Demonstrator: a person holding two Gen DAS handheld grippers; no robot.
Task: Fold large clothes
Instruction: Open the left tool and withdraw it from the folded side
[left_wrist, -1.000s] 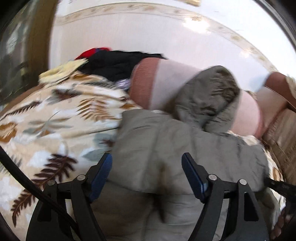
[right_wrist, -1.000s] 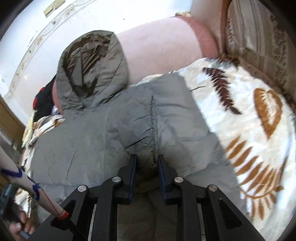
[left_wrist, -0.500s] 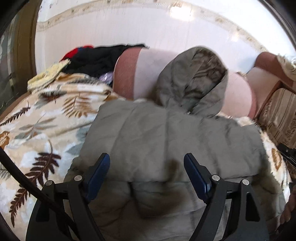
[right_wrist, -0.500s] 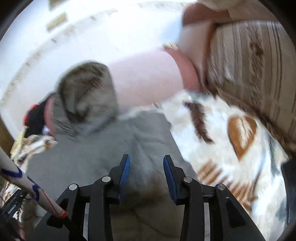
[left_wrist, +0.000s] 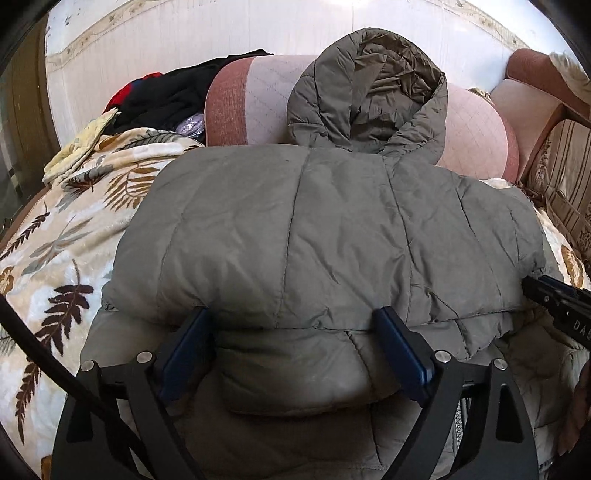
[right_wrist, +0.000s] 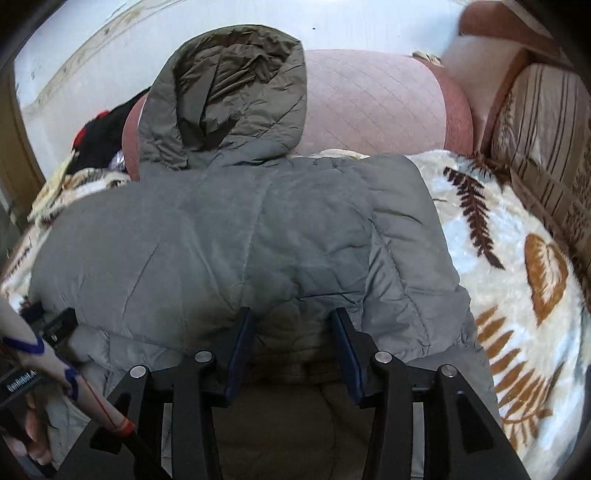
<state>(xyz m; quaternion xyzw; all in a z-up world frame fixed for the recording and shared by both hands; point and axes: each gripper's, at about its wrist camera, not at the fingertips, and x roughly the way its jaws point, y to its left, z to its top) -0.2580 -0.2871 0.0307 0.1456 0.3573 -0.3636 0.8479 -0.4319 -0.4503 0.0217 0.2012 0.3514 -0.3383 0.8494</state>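
Presently the left gripper (left_wrist: 291, 332) stands wide apart, its jaws just opened further, astride the folded edge of the grey jacket (left_wrist: 332, 229) without pinching it. The right gripper (right_wrist: 291, 332) is half spread, newly opened; a second ago it pinched the cuff. The jacket lies directly ahead on the blanket (right_wrist: 517, 258), hood (right_wrist: 236, 92) beyond.

The left gripper (left_wrist: 291, 347) is a black frame with two arms, each carrying silver round screws and a dark blue pad (left_wrist: 186, 354). A black cable (left_wrist: 48, 363) runs along its left side. The right gripper (right_wrist: 291, 343) has the same build. Beside it, a pale cable (right_wrist: 55, 365) carries blue marks and what looks like an orange band.
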